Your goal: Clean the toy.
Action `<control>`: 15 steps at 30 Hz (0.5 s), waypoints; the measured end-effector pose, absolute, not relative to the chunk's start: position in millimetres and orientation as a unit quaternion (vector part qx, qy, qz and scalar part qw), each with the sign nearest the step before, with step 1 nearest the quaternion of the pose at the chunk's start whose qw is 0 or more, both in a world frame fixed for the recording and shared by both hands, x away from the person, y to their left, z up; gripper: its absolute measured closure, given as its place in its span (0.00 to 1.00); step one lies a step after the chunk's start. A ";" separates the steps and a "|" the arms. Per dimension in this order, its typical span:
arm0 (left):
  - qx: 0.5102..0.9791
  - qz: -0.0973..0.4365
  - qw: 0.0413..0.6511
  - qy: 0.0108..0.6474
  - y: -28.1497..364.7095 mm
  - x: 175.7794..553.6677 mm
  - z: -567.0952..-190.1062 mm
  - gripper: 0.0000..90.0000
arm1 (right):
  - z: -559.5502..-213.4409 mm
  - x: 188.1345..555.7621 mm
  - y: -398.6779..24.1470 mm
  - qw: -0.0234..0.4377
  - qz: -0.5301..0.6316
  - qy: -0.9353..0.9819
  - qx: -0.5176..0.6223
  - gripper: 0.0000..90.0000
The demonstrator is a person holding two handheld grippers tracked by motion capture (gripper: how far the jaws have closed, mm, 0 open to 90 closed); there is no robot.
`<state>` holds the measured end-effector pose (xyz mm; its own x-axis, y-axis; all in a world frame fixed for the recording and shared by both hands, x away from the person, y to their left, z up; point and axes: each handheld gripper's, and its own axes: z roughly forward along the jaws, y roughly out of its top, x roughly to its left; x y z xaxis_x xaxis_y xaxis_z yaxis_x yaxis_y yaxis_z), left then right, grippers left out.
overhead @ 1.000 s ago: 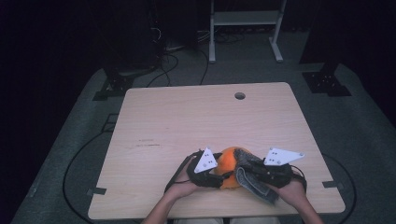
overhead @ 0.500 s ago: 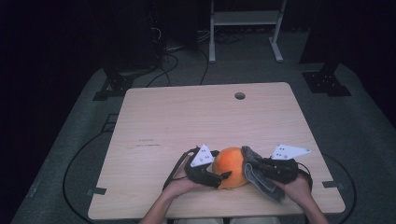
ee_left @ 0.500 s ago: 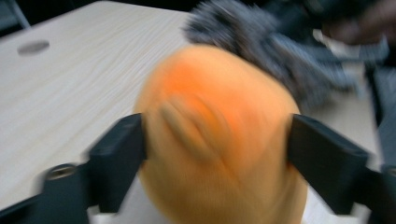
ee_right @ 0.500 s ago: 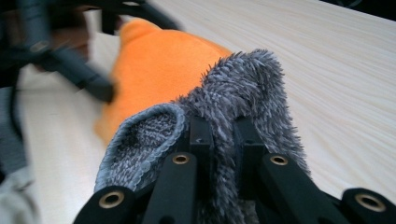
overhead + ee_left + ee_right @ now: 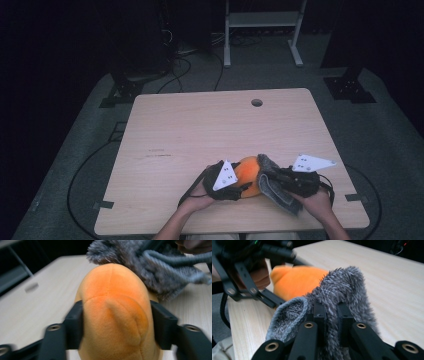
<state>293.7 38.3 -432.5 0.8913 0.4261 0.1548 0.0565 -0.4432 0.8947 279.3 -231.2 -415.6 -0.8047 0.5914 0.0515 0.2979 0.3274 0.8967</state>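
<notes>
left gripper [image 5: 115,322] closing on orange plush [image 5: 115,312] (both pads touching) | right gripper [image 5: 329,312] pinches grey fuzzy cloth [image 5: 344,287]

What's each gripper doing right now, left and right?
Left gripper: jaws just closed further, pads pressing both sides of the orange plush toy.
Right gripper: shut on the fuzzy grey sock.

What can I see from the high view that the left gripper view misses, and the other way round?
High view: the whole wooden table with its cable hole, both hands, and the right gripper pinching the grey fuzzy sock. Left gripper view: close up, the left gripper with its black jaws pressing both sides of the orange plush toy, whose seams show. Both: toy, sock and tabletop.
</notes>
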 end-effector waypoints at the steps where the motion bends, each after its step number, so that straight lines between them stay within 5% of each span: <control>1: 0.830 0.182 0.507 0.145 38.3 293.7 -432.5 0.22 | -415.6 279.3 -231.2 0.144 0.509 0.802 0.277 0.89; 4: 0.824 0.159 0.513 0.181 40.7 297.6 -428.1 0.22 | -417.1 275.3 -222.6 0.140 0.509 0.807 0.265 0.89; 8: 0.829 0.175 0.507 0.161 41.4 292.0 -433.5 0.40 | -419.4 277.4 -226.0 0.141 0.503 0.809 0.270 0.89; 15: 0.837 0.172 0.502 0.134 45.2 290.5 -435.5 0.45 | -425.8 287.7 -251.4 0.128 0.510 0.788 0.322 0.89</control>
<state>290.5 45.2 -435.5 0.9049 0.3968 0.1539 0.0512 -0.4606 0.8861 287.7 -251.4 -425.8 -0.7602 0.6372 0.1268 0.3770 0.2736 0.8849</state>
